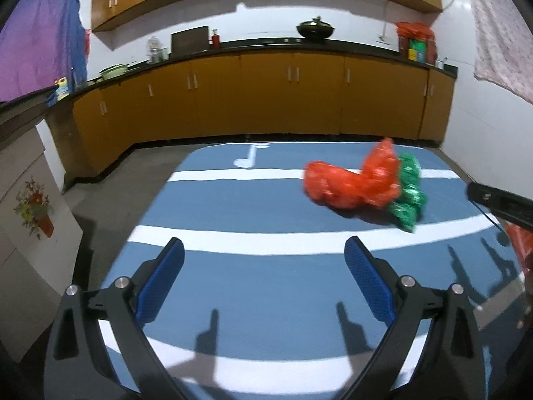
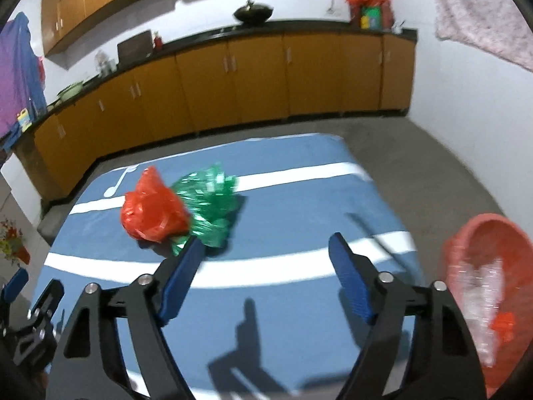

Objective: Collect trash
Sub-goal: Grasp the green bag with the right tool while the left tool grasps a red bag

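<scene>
- Both spread, empty: left hand-held gripper [image 1: 265,275]; right hand-held gripper [image 2: 266,268].
- Crumpled red plastic bag [image 2: 151,211] touches crumpled green plastic bag [image 2: 210,208] at 10 o'clock on blue white-striped desk [image 2: 266,326].
- Pinch 1 bag's bulk; carry to pink mesh basket [image 2: 483,266] at 4 o'clock.

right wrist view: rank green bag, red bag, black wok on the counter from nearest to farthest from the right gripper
1. green bag: on the blue cloth, just beyond the left fingertip of the right gripper.
2. red bag: touching the green one, further left.
3. black wok: on the far counter, across the floor.
</scene>
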Available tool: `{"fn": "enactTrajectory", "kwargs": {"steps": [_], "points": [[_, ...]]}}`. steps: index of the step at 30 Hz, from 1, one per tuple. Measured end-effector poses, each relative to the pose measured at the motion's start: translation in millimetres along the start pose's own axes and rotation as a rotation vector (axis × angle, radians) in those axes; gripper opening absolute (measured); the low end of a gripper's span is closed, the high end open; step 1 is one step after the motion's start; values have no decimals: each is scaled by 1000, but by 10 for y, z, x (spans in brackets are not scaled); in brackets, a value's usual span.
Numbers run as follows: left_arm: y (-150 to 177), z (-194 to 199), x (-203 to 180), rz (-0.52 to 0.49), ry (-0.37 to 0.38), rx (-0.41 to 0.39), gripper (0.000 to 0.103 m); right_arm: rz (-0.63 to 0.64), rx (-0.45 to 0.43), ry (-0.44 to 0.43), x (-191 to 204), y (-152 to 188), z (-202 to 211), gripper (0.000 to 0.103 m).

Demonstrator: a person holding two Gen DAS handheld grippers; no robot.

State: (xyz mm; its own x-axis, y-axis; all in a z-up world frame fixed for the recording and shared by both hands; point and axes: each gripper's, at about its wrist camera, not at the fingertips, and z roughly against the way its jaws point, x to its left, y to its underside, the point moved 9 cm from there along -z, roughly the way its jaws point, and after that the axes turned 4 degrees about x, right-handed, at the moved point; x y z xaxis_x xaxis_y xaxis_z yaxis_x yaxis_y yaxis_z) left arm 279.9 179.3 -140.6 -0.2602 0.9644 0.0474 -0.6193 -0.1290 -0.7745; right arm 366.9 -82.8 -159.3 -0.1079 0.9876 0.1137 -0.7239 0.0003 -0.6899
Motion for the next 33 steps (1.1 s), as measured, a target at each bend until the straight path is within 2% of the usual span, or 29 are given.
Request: {"fn": "enactTrajectory", "kwargs": {"steps": [4, 9, 11, 13, 15, 17, 24, 28, 33], "points": [[-76, -105, 164, 19, -10, -10, 95, 17, 31, -5, 198, -80, -263, 72], [-137, -253, 206, 42, 15, 5, 95, 62, 105, 11, 280, -21, -539, 61], [-179, -311, 187, 43, 26, 7, 95, 66, 127, 12, 267, 14, -596, 56], [-226, -347, 149, 39, 35, 1, 95, 71, 150, 7, 253, 56, -643, 41], [-288, -372, 85, 32, 48, -4, 96, 70, 152, 4, 208, 75, -625, 38], [-354, -397, -21, 28, 70, -13, 98, 63, 143, 9, 136, 94, -568, 37], [-565, -574, -459, -20, 140, -12, 99, -6, 119, 35, -286, 243, -313, 35], [-756, -569, -737, -10, 215, -30, 99, -36, 116, 37, -459, 315, -208, 35], [-883, -639, -1144, -102, 214, -40, 99, -41, 124, 37, -526, 361, -186, 35]]}}
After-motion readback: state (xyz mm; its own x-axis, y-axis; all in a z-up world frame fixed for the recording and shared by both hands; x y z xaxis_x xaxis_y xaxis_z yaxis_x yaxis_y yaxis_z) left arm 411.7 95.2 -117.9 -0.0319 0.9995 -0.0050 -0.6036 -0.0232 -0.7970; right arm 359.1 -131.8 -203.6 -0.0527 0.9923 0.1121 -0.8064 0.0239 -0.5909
